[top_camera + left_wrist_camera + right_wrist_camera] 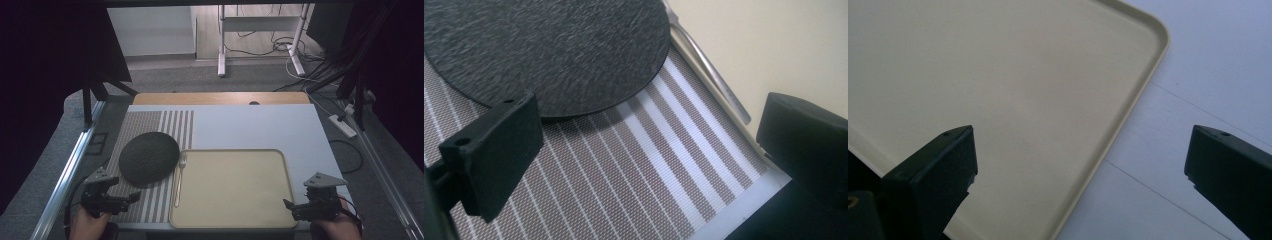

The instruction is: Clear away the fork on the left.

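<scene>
Nothing's started: my 2 grippers, left gripper and right gripper, both spread wide, holding nothing. Fork lies untouched between dark round mat and tray.

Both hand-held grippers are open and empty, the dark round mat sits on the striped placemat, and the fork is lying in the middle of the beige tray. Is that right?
Not quite: the fork lies off the beige tray, alongside its left rim on the striped placemat, as the high view shows. The rest stands: the left hand-held gripper and right hand-held gripper are open and empty, and the dark round mat sits on the placemat.
</scene>
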Available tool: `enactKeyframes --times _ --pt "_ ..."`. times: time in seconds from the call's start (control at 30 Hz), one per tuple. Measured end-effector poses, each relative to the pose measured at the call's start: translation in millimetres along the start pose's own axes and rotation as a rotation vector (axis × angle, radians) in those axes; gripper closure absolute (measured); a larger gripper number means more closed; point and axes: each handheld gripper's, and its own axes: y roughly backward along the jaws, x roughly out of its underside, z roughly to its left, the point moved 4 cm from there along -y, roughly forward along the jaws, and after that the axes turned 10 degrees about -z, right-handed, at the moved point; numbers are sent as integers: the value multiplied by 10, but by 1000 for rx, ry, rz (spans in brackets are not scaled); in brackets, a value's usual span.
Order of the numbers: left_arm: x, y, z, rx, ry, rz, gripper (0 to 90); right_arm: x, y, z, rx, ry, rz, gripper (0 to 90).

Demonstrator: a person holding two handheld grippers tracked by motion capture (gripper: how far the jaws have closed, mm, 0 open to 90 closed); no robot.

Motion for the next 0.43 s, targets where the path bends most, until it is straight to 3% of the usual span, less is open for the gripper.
enactKeyframes --times 0.43 --pt "66 94 22 -28 17 18 0 3 -7 -3 5 4 6 9"
